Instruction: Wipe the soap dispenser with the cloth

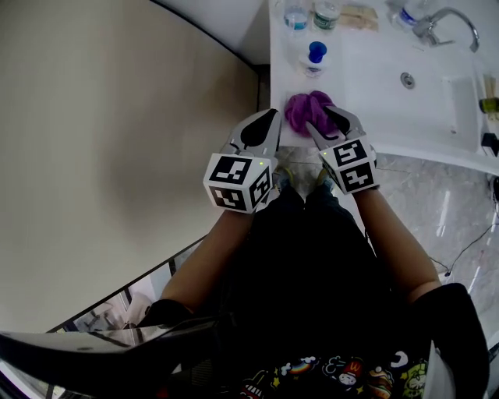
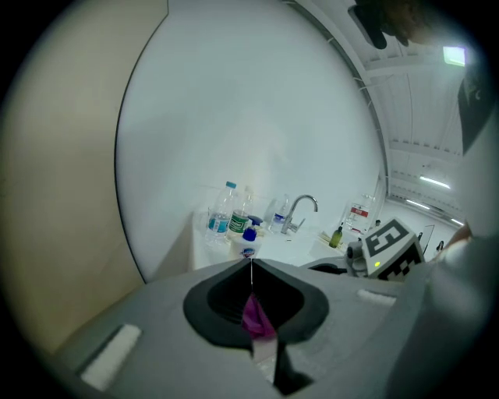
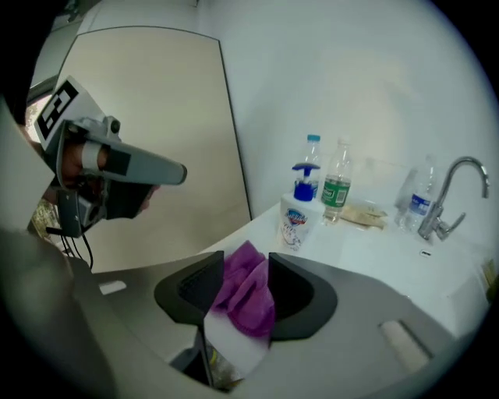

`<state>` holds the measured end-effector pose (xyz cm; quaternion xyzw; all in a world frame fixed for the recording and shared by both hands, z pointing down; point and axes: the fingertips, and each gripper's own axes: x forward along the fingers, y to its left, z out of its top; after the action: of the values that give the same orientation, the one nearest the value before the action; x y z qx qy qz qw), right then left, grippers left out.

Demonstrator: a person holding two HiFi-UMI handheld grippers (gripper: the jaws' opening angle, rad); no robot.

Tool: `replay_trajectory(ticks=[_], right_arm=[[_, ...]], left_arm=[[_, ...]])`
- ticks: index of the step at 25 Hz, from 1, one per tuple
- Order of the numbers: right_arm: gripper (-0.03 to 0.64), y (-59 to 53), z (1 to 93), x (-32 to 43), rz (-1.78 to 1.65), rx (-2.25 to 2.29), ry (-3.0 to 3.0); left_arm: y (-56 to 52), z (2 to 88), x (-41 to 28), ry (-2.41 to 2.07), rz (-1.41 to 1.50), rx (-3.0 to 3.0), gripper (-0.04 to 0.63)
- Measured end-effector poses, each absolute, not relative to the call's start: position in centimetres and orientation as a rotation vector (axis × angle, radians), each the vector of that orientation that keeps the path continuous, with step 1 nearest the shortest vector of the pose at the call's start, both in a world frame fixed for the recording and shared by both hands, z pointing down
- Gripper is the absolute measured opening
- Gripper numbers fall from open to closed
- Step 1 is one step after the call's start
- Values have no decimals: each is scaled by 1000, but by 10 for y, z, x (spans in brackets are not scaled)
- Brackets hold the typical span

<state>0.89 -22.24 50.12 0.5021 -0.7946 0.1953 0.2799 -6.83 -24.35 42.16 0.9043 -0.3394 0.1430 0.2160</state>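
The soap dispenser (image 1: 314, 58), a white bottle with a blue pump, stands on the white counter (image 1: 359, 58) near its left end; it also shows as the dispenser (image 3: 296, 218) in the right gripper view and small as the bottle (image 2: 249, 240) in the left gripper view. A crumpled purple cloth (image 1: 304, 109) lies at the counter's front edge. My right gripper (image 1: 327, 125) is shut on the cloth (image 3: 248, 296), which bunches up between its jaws. My left gripper (image 1: 270, 123) hangs just left of the cloth, shut, tips touching; a strip of cloth (image 2: 256, 316) shows behind them.
Water bottles (image 1: 295, 15) stand behind the dispenser by the wall. The sink basin (image 1: 405, 86) and a chrome faucet (image 1: 444, 19) lie to the right, small bottles (image 1: 490, 105) at the far right. A beige wall (image 1: 117, 140) closes off the left side.
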Motion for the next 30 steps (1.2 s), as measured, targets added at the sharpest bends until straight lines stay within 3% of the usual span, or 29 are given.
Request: replay_trajectory(ticks=[5, 14, 30], right_arm=[[26, -224, 414, 19, 284, 1631, -2249], [25, -211, 327, 27, 66, 1801, -2353], [25, -219, 340, 45, 238, 1884, -2338]], left_arm=[[-245, 408, -56, -917, 377, 2568, 0], [-246, 339, -26, -940, 274, 2920, 0], [-253, 318, -26, -942, 209, 2953, 0]])
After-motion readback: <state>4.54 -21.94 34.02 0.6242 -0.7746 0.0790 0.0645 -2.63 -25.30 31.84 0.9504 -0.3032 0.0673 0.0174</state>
